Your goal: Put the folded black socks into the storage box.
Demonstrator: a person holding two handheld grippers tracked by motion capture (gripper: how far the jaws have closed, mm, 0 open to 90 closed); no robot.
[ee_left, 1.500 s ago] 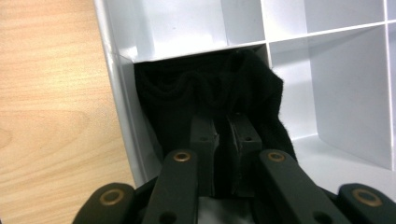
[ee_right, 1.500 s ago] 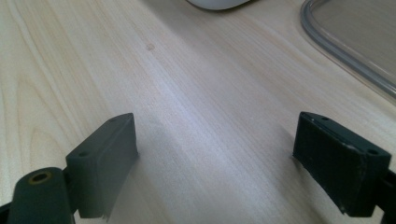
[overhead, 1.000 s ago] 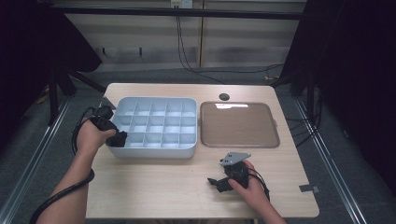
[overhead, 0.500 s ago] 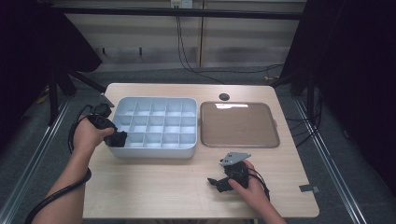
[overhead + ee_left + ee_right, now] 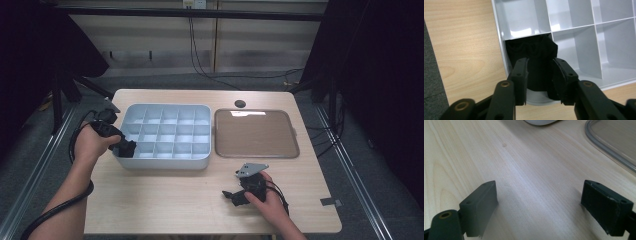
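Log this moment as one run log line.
left gripper: jaws just opening around black cloth in organizer box corner compartment | right gripper: open, on table

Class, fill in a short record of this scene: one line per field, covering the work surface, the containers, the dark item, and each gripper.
surface: wooden table
divided box: pale compartment tray, left of centre
lid: clear flat lid, beside the tray
dark item: black cloth, bunched in the tray's near-left corner compartment
left gripper: over that compartment, jaws just been opening, cloth between them, whether the pads press it is unclear
right gripper: low over bare table, jaws wide apart, nothing held
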